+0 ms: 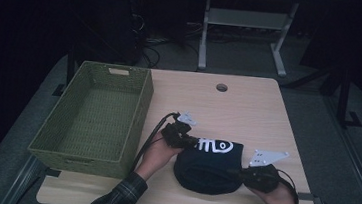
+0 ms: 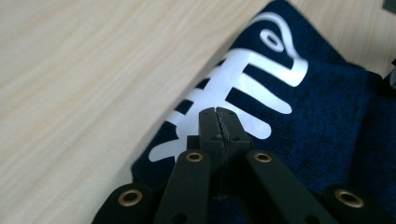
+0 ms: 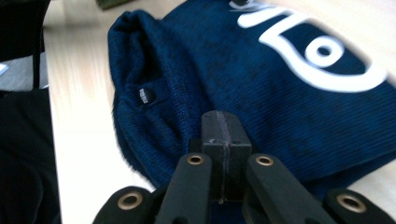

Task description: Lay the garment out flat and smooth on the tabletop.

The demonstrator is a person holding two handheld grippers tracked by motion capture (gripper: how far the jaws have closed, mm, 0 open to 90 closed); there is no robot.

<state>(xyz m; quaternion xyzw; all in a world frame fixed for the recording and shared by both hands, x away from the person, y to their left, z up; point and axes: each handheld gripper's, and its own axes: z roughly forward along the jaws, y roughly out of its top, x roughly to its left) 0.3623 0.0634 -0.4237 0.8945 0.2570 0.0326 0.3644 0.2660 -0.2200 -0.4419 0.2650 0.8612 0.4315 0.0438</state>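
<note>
A dark navy knitted garment with a white fish-bone print lies folded near the table's front edge. My left gripper rests at the garment's upper left edge, jaws shut. In the left gripper view the closed tips sit over the white print on the garment. My right gripper is at the garment's right side, also shut. In the right gripper view its closed tips lie over the folded cloth, beside a rolled hem. No cloth is visible between either pair of jaws.
A green woven basket, empty, stands at the table's left side, close to my left hand. The wooden table has a round cable hole at the back. A white desk frame stands behind on the floor.
</note>
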